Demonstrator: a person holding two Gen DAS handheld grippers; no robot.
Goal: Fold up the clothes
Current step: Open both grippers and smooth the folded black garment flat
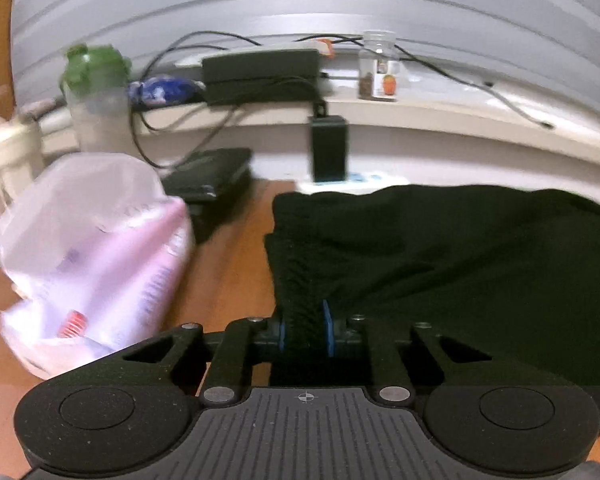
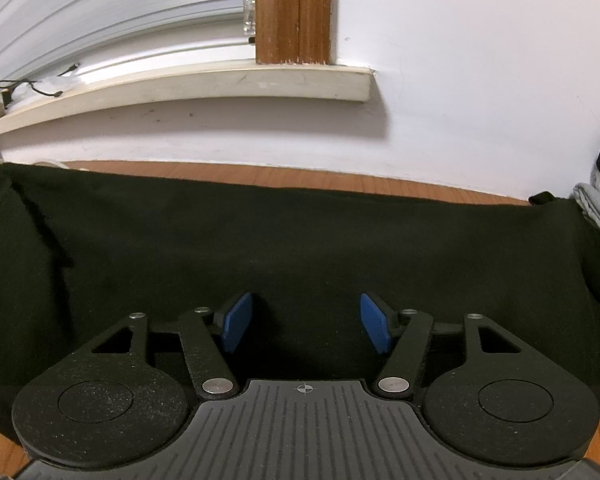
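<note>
garment: the black garment point(image 1: 440, 264) lies spread over the brown tabletop point(image 1: 236, 248), its far edge near the wall, one ridge of it bunched at my left

left gripper point(image 1: 306, 332): jaws nearly closed, blue pads pinching that ridge of cloth

right gripper point(image 2: 306, 322): jaws about half open over flat cloth, holding nothing

progress: I judge it early, no neat fold visible yet

left to do: I reckon lifting the pinched edge across, then the remaining folds
</note>
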